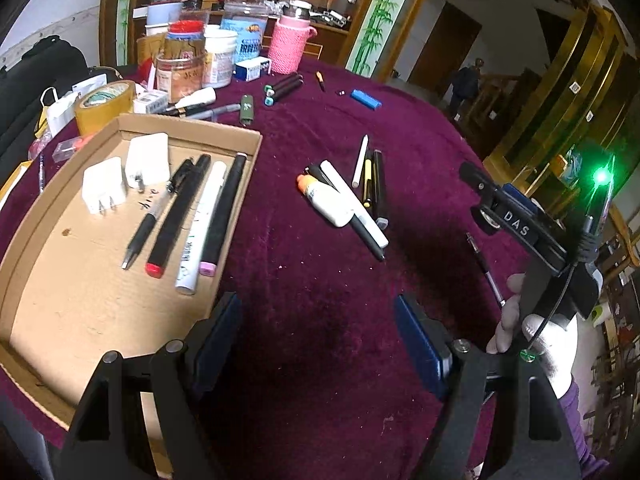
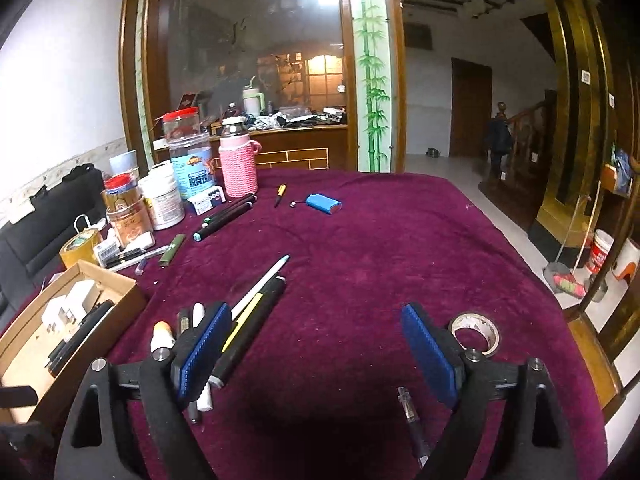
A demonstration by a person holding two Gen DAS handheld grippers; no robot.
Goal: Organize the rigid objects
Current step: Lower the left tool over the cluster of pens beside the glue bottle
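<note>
Both grippers hover with jaws wide and empty over the purple tablecloth (image 1: 320, 280). The left gripper (image 1: 318, 328) hangs just right of the cardboard tray (image 1: 48, 280); the right gripper (image 2: 316, 340) farther right, beside loose pens (image 2: 248, 320).

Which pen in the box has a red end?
The black marker, second from the left of the four pens in the box. Its near end is red; its neighbour's is pink, and the others' are not coloured.

My left claw (image 1: 318, 340) hangs tilted downward, jaws spread and empty; my right claw (image 2: 316, 354), gripped by a gloved hand (image 1: 536, 332), stands wide apart, holding nothing.
</note>
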